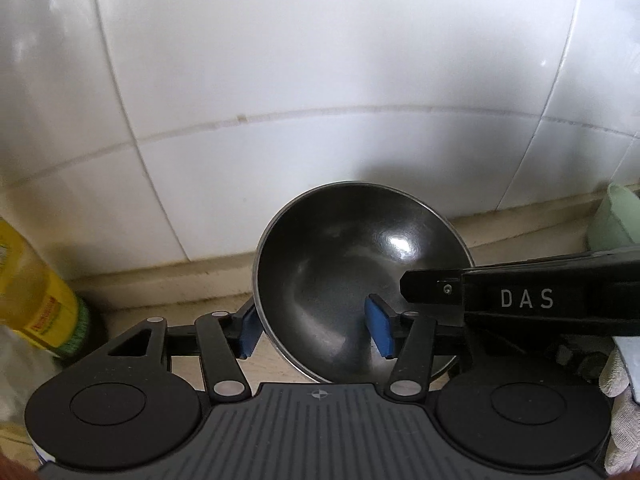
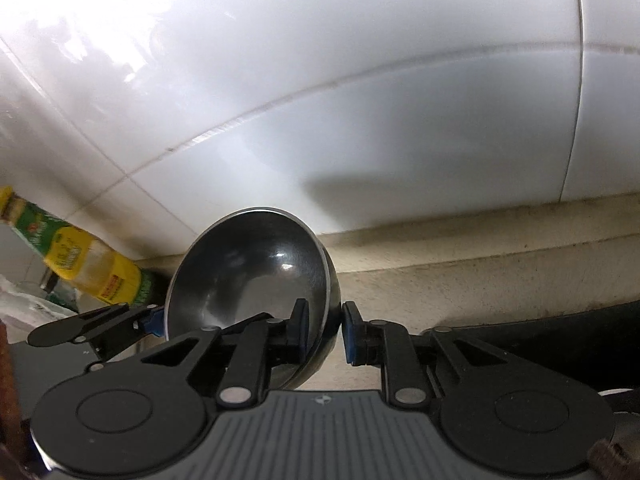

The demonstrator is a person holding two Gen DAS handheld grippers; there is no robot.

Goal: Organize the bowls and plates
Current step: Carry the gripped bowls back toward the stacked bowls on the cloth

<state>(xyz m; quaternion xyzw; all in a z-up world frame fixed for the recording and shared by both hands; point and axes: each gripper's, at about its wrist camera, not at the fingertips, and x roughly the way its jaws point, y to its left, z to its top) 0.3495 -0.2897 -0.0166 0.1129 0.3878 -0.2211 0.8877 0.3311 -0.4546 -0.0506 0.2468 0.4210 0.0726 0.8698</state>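
A dark steel bowl (image 1: 352, 276) is tilted up above the beige counter, close to the white tiled wall. My left gripper (image 1: 316, 330) straddles the bowl's left rim, one blue pad outside and one inside, with a wide gap between them. My right gripper (image 2: 324, 332) straddles the bowl's (image 2: 248, 272) right rim, with its pads close to the wall of the bowl. The right gripper also shows in the left wrist view (image 1: 440, 290), reaching in from the right. The left gripper shows at the bowl's left in the right wrist view (image 2: 154, 320).
A yellow oil bottle (image 1: 36, 300) stands at the left by the wall; it also shows in the right wrist view (image 2: 92, 264). A pale green container (image 1: 616, 220) sits at the far right. A black object (image 2: 560, 340) lies on the counter at the right.
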